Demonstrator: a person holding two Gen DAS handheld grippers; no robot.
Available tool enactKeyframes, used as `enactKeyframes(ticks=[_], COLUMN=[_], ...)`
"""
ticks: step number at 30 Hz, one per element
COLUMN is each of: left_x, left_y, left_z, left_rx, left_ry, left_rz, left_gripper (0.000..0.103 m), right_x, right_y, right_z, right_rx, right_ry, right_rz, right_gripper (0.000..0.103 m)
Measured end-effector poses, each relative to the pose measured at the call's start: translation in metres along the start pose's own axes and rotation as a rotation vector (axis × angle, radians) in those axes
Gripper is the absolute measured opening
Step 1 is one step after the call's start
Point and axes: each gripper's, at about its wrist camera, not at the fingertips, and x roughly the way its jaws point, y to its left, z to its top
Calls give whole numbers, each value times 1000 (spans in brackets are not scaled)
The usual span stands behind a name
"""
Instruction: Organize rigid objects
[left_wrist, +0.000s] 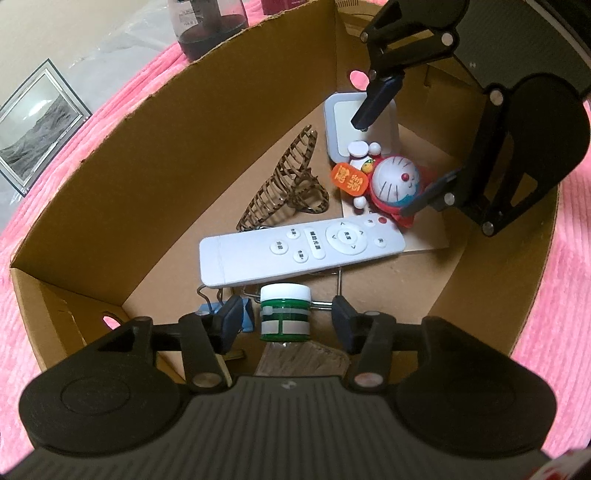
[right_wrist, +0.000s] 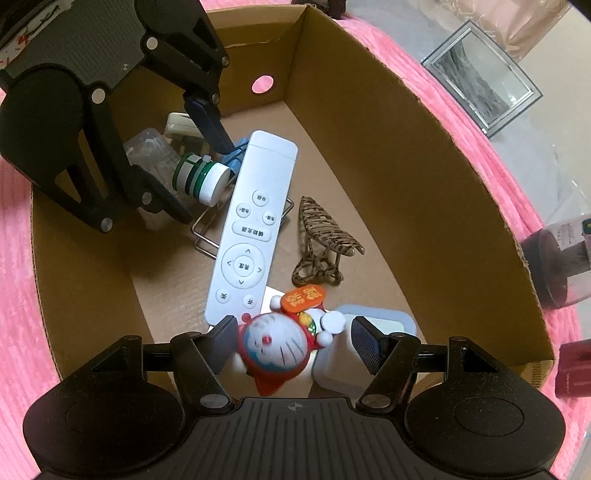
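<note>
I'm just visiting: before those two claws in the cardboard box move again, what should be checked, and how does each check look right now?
1. Left gripper free of the bottle: ok, a gap shows on both sides of its neck.
2. Bottle cap on: ok.
3. Right gripper open around the cat figurine: ok, though one finger sits very close.
4. Figurine lying settled: cannot tell.
5. Remote clear of both grippers: ok.
6. Everything inside the box: ok.
</note>
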Motion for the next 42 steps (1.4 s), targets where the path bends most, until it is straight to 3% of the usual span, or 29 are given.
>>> enactKeyframes(ticks=[23, 26, 32, 38, 42], left_x=[-41, -50, -69, -93, -110], left_y=[-4, -5, -13, -23, -30], left_z=[-4, -5, -9, -16, -20], left_rx=[-46, -53, -68, -102, -121], left_ry=[-72, -86, -115, -168, -195], left_rz=[40, 52, 65, 85, 108], left_gripper=[53, 63, 66, 81, 86], right_x=[-39, -48, -71, -94, -108], right_y=[2, 1, 5, 13, 17], right_z=[-6, -6, -8, -18, -29], right_rx=[31, 55, 89, 148, 206], right_ry=[-55, -68, -100, -131, -158], right_rz=[-63, -76, -77, -78, -82], right_gripper=[65, 65, 65, 65, 65])
